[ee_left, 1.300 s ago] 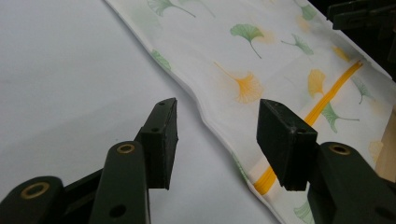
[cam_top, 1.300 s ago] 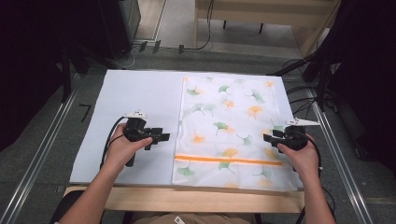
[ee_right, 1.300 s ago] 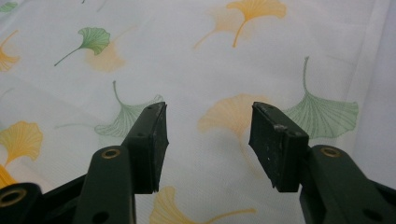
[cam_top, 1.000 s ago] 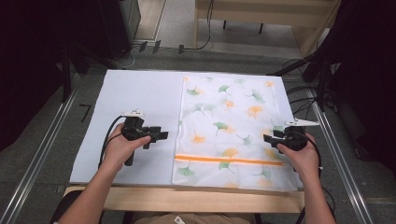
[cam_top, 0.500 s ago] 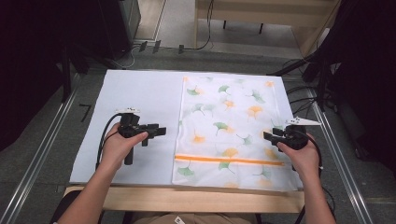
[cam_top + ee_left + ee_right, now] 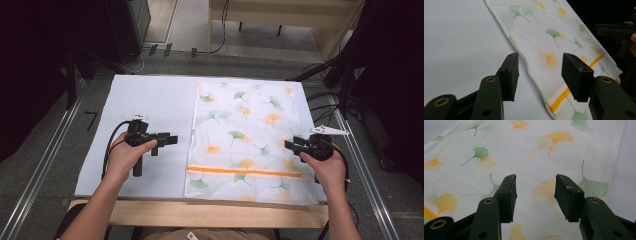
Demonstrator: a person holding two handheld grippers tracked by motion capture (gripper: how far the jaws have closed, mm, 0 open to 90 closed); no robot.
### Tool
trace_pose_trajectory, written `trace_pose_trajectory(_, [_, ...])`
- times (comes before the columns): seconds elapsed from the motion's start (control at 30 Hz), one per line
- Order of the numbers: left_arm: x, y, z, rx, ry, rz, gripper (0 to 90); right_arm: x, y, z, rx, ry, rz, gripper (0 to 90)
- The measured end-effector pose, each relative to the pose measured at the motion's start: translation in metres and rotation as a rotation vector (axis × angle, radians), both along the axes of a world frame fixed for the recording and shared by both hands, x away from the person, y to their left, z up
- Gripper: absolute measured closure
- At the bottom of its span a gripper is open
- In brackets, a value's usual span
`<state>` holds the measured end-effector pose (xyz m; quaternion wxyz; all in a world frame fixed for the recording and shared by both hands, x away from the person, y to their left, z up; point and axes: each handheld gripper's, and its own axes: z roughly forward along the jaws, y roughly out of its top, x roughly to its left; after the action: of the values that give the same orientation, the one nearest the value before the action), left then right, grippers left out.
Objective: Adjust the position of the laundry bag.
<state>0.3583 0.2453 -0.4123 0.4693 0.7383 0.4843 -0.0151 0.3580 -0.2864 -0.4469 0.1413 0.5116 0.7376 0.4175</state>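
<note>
While the white rectangular cloth printed with green and orange ginkgo leaves lies spread flat, nothing about it looks worked yet: no corner is lifted, no fold is started, and no edge sits between any pads. Judging by how both tools flank it, the grasping and whatever folding or moving follows are all left to do.

Taking that cloth as the landmark, it covers the right half of the pale white table sheet, its orange stripe running across near the edge closest to the person.

The left gripper hovers just off the cloth's left long edge, over the bare sheet, pointing toward the fabric. In the left gripper view the cloth's edge runs up between the two black jaws, which stand wide apart and hold nothing; the near edge bulges slightly off the sheet there.

The right gripper sits at the cloth's right edge, aimed inward across the print. Its jaws have just been closing a little, yet in the right gripper view they are spread with a clear gap, an orange leaf showing between them on the flat cloth beyond, and no fabric is pinched.

My reading is that both tools are lined up on opposite long edges, roughly level with each other and a little above the stripe, ready to take hold.
</note>
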Motion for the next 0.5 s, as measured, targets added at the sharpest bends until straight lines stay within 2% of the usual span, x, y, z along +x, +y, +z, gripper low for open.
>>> trace_pose_trajectory(0.03, [-0.0003,-0.0014,0.0006,0.055,-0.032,-0.034,50.2,-0.0001,-0.0007,-0.0001,-0.002,-0.006,-0.001,53.1])
trace_pose_trajectory(0.13, [-0.0003,-0.0023,0.0002,0.063,-0.026,-0.037,50.7,-0.0011,-0.0019,0.0005,-0.003,-0.018,-0.007,50.2])
trace_pose_trajectory(0.17, [-0.0015,-0.0036,0.0013,0.081,-0.04,-0.034,52.0,-0.0015,-0.0022,0.0008,-0.001,-0.024,-0.007,49.5])
trace_pose_trajectory(0.2, [-0.0017,-0.0036,0.0017,0.071,-0.02,-0.025,53.8,-0.0023,-0.0024,0.0014,0.001,-0.021,-0.011,48.9])
trace_pose_trajectory(0.23, [-0.002,-0.0038,0.0028,0.072,0.022,-0.005,52.3,-0.0029,-0.0026,0.0016,0.005,-0.014,-0.01,48.2])
trace_pose_trajectory(0.27, [-0.002,-0.0038,0.0028,0.072,0.022,-0.005,51.7,-0.0035,-0.0031,0.0014,0.006,-0.015,-0.011,48.3])
trace_pose_trajectory(0.3, [-0.0009,-0.003,0.0027,0.042,0.054,-0.016,55.6,-0.0039,-0.0039,0.0013,-0.002,-0.016,-0.008,48.6])
trace_pose_trajectory(0.33, [-0.0004,-0.0029,0.0025,0.032,0.066,-0.011,54.9,-0.0045,-0.0046,0.0014,-0.007,-0.013,-0.009,48.6])
trace_pose_trajectory(0.47, [0.0003,-0.0029,0.0015,0.015,0.062,-0.009,55.5,-0.006,-0.0072,0.0025,-0.012,-0.018,-0.021,49.1])
trace_pose_trajectory(0.5, [0.0,-0.0041,0.0022,0.033,0.028,-0.035,56.0,-0.0062,-0.0079,0.0027,-0.014,-0.022,-0.024,50.7])
